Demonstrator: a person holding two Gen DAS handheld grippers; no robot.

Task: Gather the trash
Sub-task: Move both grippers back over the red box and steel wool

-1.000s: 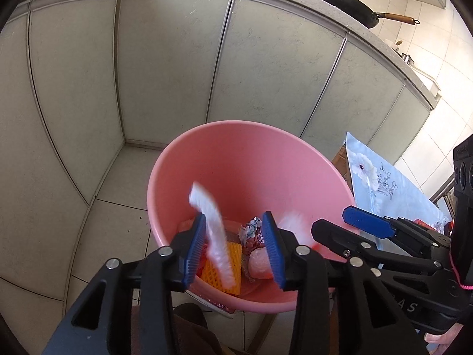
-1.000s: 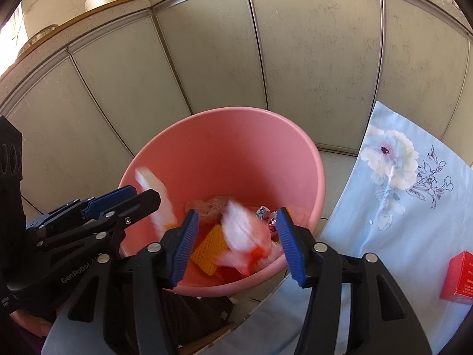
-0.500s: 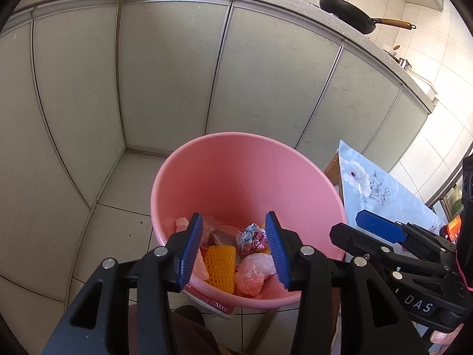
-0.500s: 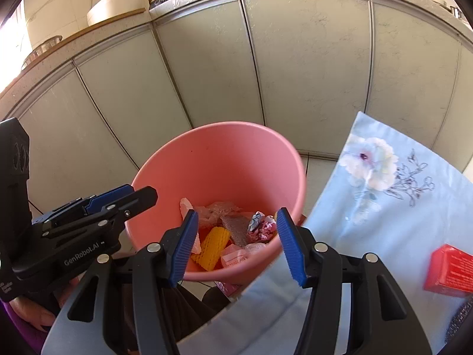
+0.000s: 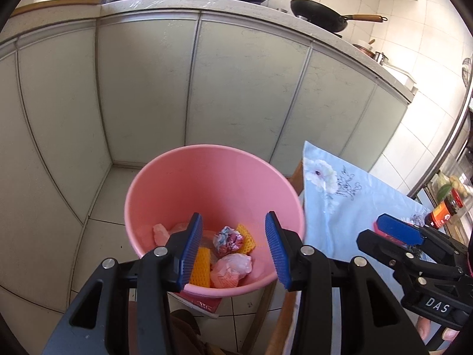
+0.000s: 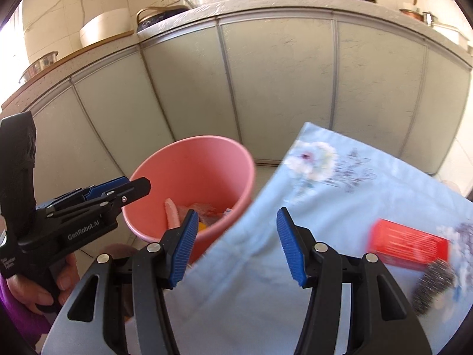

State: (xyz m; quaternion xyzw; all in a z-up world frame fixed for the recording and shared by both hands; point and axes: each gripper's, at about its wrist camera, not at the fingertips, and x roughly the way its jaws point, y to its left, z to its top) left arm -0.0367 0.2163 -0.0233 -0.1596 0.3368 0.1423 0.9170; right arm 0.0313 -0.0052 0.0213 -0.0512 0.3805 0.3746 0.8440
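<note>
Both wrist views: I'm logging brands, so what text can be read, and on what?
"DAS": on the right claw body, partly cut off.
"GenRobot.AI": on the left claw body.
Red box: print too blurred.
Sauce bottle label: too small.

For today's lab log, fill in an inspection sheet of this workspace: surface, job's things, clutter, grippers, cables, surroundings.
Surface: table under a blue floral cloth; tiled floor.
Job's things: pink bin on the floor beside the table, holding yellow foam net, crumpled wrappers and pink scraps.
Clutter: red box and steel scourer on the cloth.
Grippers: left gripper open over the bin, empty; right gripper open over the cloth's edge, empty.
Cables: nothing seen.
Surroundings: grey cabinets; pans on the counter.
</note>
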